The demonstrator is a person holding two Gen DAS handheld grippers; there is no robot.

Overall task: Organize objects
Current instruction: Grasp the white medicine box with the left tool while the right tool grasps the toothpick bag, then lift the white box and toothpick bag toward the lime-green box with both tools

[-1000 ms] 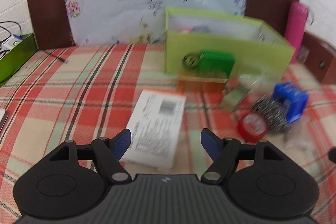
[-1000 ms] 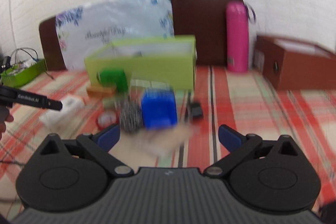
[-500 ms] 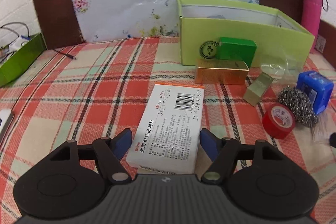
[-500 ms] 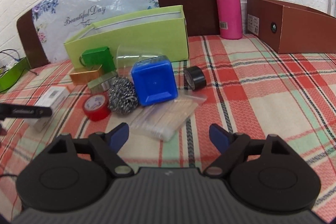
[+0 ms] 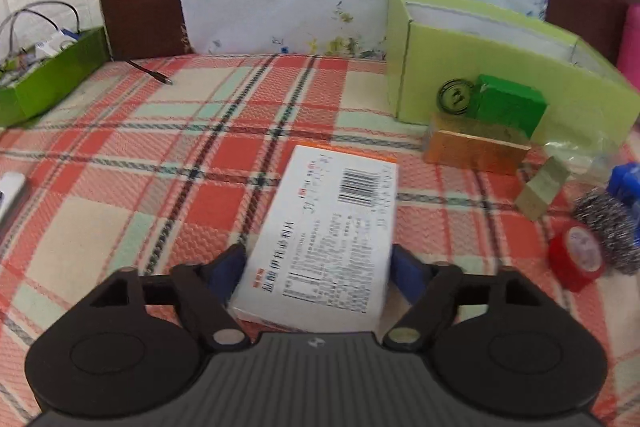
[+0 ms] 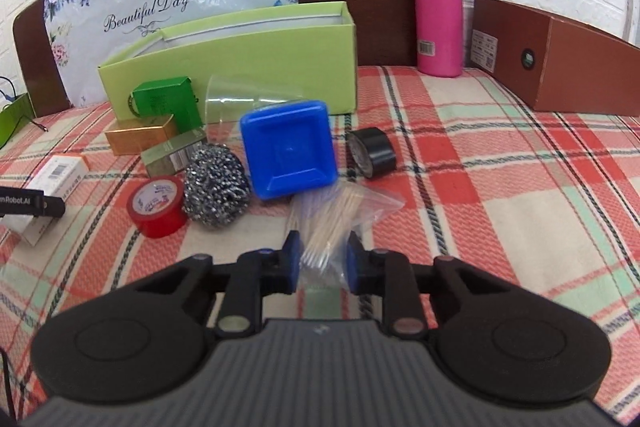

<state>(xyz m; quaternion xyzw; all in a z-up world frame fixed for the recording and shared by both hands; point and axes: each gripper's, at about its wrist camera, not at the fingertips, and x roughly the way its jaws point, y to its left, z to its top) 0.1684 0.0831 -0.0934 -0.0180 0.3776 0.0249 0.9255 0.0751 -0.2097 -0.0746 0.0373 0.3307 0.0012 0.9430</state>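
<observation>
The right gripper (image 6: 320, 261), its jaws just closing, pinches the toothpick bag (image 6: 340, 215) in front of the green box (image 6: 256, 59), presumably its destination.

My tabletop (image 6: 500, 187) wears a plaid cloth of coral red, cream and mint green crossed by dark lines. The medicine box (image 5: 328, 239) is white with black print, a black barcode and an orange edge. The open box (image 6: 248, 67) is lime green, with a darker green box (image 6: 168, 103) and a gold box (image 6: 140, 137) before it. The tape roll (image 6: 158, 207) is red, the scourer (image 6: 216, 193) silvery steel, the square dish (image 6: 290, 151) bright blue, the other tape roll (image 6: 372, 153) black. The flask (image 6: 438, 3) is hot pink, the long box (image 6: 560, 55) reddish brown. My gripper (image 6: 320, 259) pads are blue on black arms. The bag (image 6: 328, 223) is clear, holding pale tan sticks.
</observation>
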